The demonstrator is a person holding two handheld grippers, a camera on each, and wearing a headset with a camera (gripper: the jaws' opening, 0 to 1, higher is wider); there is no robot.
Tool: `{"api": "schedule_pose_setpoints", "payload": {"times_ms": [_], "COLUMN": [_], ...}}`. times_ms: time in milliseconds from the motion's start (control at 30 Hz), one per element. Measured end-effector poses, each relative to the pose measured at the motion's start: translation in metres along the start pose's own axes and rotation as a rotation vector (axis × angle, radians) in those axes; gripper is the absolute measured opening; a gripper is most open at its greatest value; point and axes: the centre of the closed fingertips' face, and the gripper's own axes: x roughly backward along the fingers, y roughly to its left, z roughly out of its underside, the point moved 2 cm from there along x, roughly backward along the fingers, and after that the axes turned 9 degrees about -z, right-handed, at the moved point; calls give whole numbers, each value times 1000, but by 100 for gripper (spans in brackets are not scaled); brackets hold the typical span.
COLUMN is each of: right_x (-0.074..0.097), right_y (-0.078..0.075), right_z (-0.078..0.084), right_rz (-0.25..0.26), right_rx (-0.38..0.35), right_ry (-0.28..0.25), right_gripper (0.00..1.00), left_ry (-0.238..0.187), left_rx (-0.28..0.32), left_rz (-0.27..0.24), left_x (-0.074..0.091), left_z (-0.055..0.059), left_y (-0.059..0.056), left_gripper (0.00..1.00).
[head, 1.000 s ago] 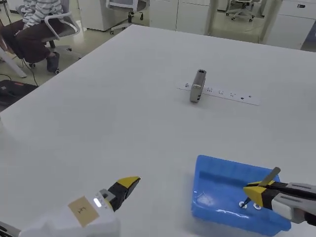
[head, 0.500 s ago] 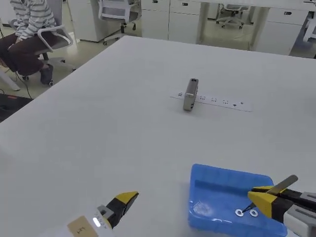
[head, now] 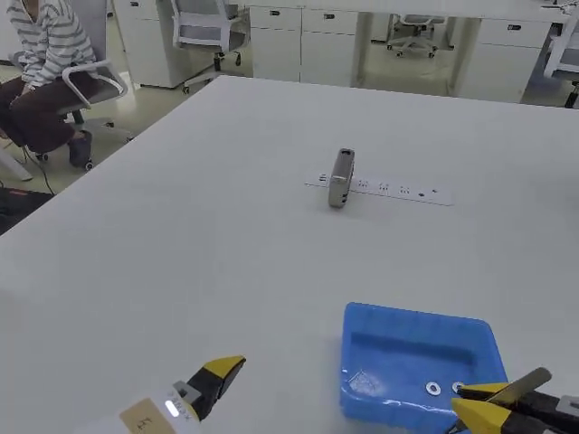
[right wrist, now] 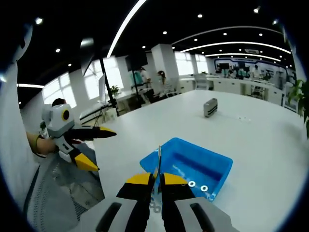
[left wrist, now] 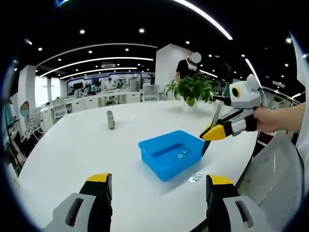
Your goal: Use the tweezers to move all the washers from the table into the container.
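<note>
The blue container (head: pixel 412 336) stands near the table's front edge with two washers (head: pixel 433 389) lying in it. Just right of it, at the lower right, my right gripper (head: pixel 470 404) is shut on the grey tweezers (head: pixel 529 381). In the right gripper view the tweezers (right wrist: pixel 157 163) rise from the closed jaws of the right gripper (right wrist: pixel 157 180), above the container (right wrist: pixel 212 164). Several more washers (left wrist: pixel 195 177) lie on the table beside the container (left wrist: pixel 164 162). My left gripper (left wrist: pixel 158 186) is open and holds nothing, well left of the container (head: pixel 217 375).
A white power strip (head: pixel 398 191) with a grey adapter (head: pixel 341 178) on it lies mid-table. A seated person (head: pixel 41 63) and office chairs are beyond the table's far left corner. Wide bare tabletop lies between the container and the strip.
My right gripper has drawn the tweezers back out of the container toward the near edge. Two washers stay in the container. The head camera has tilted up a little.
</note>
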Motion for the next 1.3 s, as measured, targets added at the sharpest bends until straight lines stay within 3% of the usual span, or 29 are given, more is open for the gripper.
{"api": "schedule_pose_setpoints", "payload": {"times_ms": [167,833,1000,1300], "right_x": [-4,-10,-16,-21], "right_y": [2,-3,-5,-4], "right_z": [9,32,44,49], "right_rz": [-5,6,-3,-23], "right_rx": [-3,-52,-60,-56], "right_ry": [24,57,100,127], "right_gripper": [4,4,4,4], "left_ry": [-20,-29,-27,-25], "left_rx": [4,19,14,17], "left_rz": [0,-13,-8,-11], "left_x": [1,2,2,2], "left_z": [-3,-5,-4,-4], "left_y": [0,2,1,2], "left_gripper": [81,81,81,81]}}
